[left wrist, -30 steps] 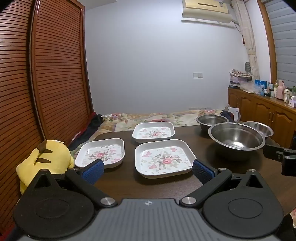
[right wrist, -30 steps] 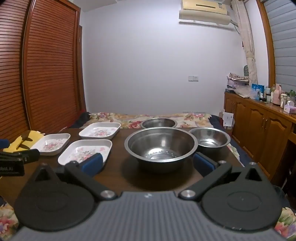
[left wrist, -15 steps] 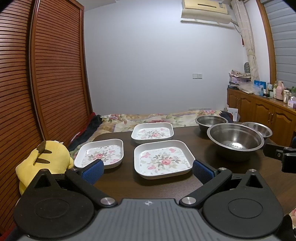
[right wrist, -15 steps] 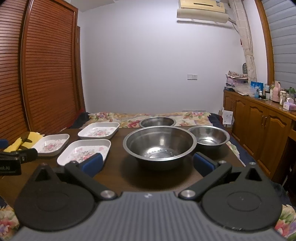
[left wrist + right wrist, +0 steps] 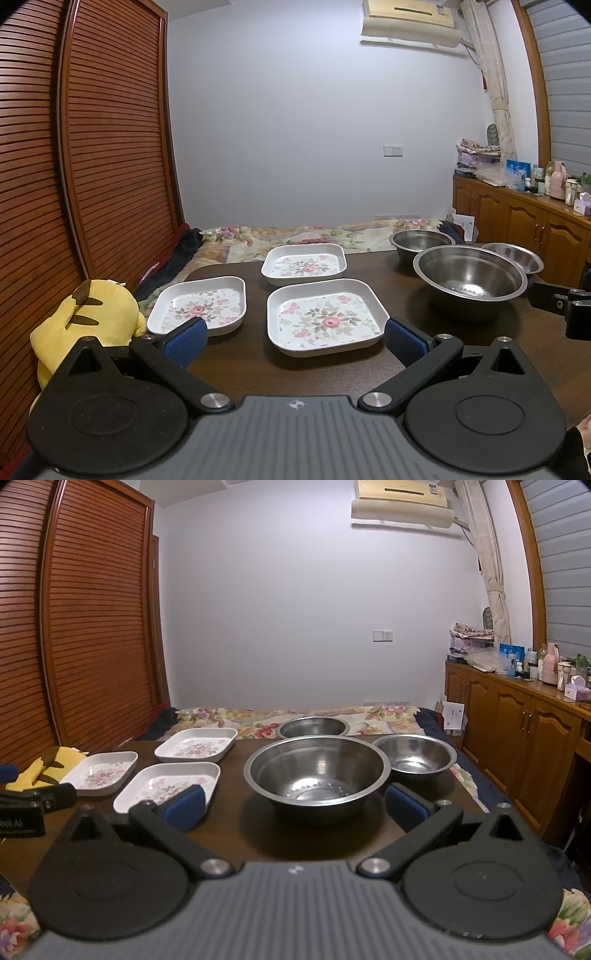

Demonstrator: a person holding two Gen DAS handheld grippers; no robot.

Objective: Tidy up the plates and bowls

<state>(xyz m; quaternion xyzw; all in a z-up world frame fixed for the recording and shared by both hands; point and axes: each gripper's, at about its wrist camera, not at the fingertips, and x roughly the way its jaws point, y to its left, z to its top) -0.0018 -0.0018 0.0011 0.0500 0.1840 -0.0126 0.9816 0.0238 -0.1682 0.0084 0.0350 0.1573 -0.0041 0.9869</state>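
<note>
Three square white plates with flower prints lie on a dark wooden table [image 5: 236, 365]: a near one [image 5: 325, 317], a left one [image 5: 201, 306] and a far one [image 5: 304, 263]. Three steel bowls stand to the right: a large one [image 5: 317, 771], a smaller one [image 5: 415, 757] to its right and one [image 5: 313, 727] behind. My left gripper [image 5: 293, 338] is open and empty, hovering in front of the near plate. My right gripper [image 5: 295, 806] is open and empty, in front of the large bowl [image 5: 469, 280].
A yellow plush toy [image 5: 85, 317] sits at the table's left edge. A bed with a floral cover [image 5: 295, 236] lies behind the table. A wooden cabinet [image 5: 517, 716] with bottles runs along the right wall. A slatted wooden wardrobe [image 5: 92, 147] stands left.
Both grippers have tilted slightly upward or drawn back a little, so the plates and bowls sit a bit lower in view. Nothing on the table has moved.
</note>
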